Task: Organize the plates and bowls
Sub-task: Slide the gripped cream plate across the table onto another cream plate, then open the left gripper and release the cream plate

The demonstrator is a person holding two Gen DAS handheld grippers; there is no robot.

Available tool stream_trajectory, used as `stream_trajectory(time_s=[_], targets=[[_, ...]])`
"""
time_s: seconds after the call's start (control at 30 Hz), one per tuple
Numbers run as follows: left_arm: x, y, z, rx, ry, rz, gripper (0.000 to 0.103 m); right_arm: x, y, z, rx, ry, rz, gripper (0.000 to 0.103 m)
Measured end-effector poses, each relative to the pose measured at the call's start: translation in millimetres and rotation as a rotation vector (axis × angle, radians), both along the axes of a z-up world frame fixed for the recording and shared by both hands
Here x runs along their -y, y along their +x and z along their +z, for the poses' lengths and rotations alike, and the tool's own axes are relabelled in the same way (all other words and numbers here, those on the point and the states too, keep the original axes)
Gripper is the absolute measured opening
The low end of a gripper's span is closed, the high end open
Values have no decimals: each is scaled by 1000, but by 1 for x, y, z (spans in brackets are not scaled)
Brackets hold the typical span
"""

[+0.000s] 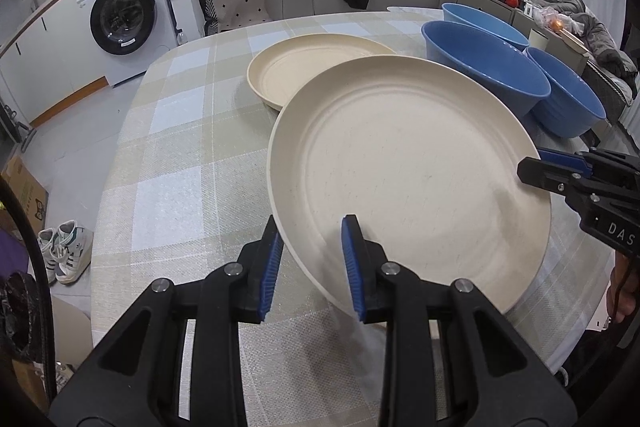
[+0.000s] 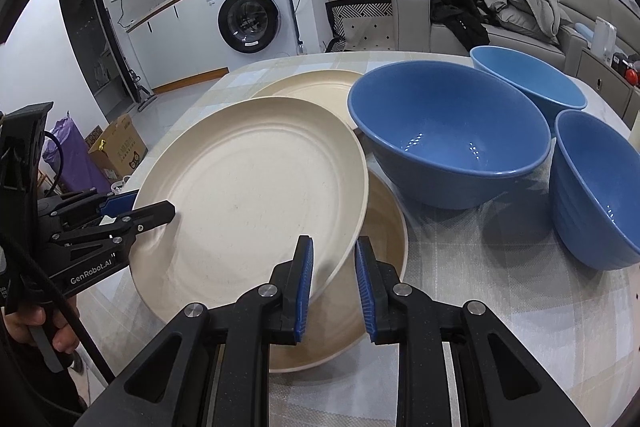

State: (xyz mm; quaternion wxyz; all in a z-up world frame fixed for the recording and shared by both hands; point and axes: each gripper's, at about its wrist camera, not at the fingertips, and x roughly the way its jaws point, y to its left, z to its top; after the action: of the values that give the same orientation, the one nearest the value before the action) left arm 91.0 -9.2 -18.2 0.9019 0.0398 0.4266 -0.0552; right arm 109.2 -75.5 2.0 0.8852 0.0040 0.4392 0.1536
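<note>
Landmark: held cream round plate (image 1: 408, 167), lifted and tilted over the checked-cloth counter (image 1: 180, 163).

Left of it: left gripper (image 1: 312, 267), fingers narrow, clamping the plate's near-left rim, one pad above, one below.

Under it: a second cream plate (image 2: 384, 267) lies flat on the counter, partly covered by the held one.

Behind it: a third cream plate (image 1: 316, 67), flat, apart from the other two.

Right of it: right gripper (image 2: 334, 283), fingers narrow, rim of the held plate between them; pads look closed on it.

Further right: three blue round bowls, large one (image 2: 448, 131) just beside the plate, another behind (image 2: 528, 79), one at far right (image 2: 596, 187). None nested.

Progress, judged: early. One plate is about to go onto another; third plate unstacked, bowls untouched.
</note>
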Motion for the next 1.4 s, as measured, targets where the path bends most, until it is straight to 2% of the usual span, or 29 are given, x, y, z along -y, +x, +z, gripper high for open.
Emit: stream_trajectory(time_s=[0.77,1.4], targets=[[25,6,-21,-46,56,-61,26,9,-6,-13,-25,-58,-23,24],[34,6,-31,-64,107,-82,30,-2,-7,-21,-15,-121,-30,29]])
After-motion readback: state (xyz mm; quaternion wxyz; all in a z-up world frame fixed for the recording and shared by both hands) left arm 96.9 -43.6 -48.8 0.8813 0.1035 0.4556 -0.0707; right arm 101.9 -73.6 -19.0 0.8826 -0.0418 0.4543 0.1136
